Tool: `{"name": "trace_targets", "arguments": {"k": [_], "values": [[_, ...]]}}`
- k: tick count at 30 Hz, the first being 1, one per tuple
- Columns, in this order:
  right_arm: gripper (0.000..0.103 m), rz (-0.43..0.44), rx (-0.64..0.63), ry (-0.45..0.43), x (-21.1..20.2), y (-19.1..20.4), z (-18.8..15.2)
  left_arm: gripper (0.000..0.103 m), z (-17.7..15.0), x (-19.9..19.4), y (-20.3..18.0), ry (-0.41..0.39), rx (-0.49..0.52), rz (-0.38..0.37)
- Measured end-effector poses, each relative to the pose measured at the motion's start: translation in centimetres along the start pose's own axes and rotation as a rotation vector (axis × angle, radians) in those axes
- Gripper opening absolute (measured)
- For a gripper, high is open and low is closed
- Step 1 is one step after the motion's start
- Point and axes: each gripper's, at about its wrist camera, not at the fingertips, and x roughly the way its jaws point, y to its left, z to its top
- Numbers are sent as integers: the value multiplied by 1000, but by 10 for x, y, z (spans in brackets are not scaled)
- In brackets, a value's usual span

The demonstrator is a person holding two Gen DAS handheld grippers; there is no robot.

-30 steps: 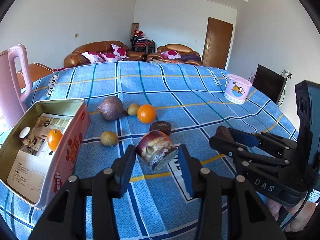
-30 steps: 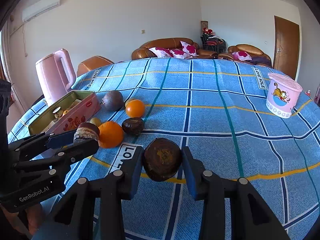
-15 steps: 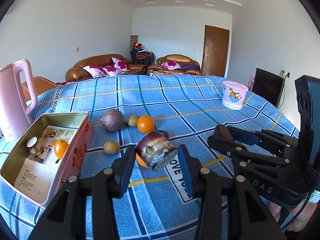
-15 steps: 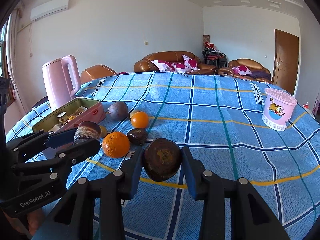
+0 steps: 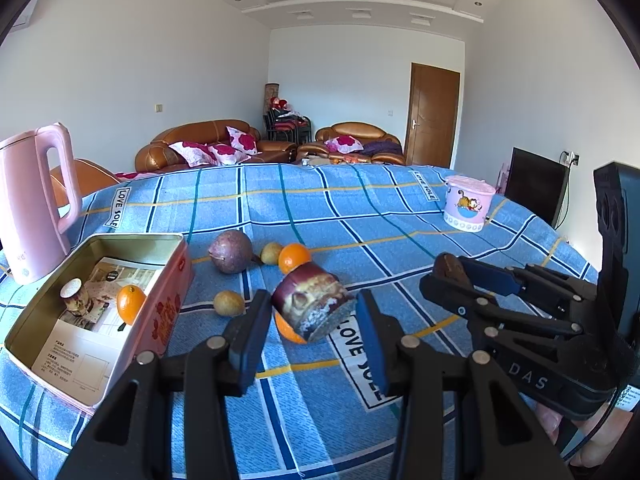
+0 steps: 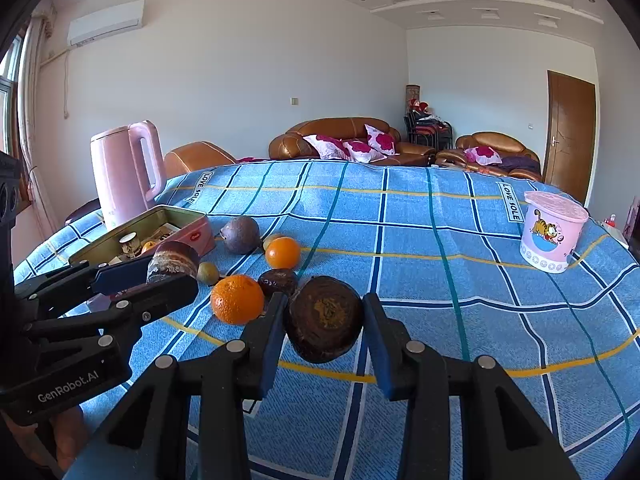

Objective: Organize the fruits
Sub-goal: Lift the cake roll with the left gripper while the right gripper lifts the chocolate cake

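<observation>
My left gripper [image 5: 310,320] is shut on a dark purple cut fruit [image 5: 312,306], held above the blue cloth, right of the open pink tin [image 5: 176,300]. The tin holds an orange [image 5: 130,303] and a small jar [image 5: 76,296]. My right gripper [image 6: 324,320] is shut on a dark brown fruit [image 6: 324,318], also held above the cloth. On the cloth lie a purple passion fruit [image 5: 230,251], two oranges [image 6: 237,299] [image 6: 283,253], a dark fruit [image 6: 278,282] and two small green-brown fruits [image 5: 229,303] [image 5: 271,253].
A pink kettle [image 5: 32,204] stands at the far left behind the tin. A pink cartoon tub [image 5: 466,204] stands at the right on the table [image 5: 360,208]. Sofas and a door are in the room beyond.
Both grippers have risen and tilted up with their fruits still held. The fruits on the cloth have not moved.
</observation>
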Motion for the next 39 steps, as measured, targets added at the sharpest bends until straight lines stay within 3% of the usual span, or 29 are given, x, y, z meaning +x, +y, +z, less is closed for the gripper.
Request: {"name": "trace_targets", "arguments": {"k": [39], "values": [[41, -12, -16, -122, -21, 2, -4, 46, -2, -23, -4, -121, 22, 8]]}}
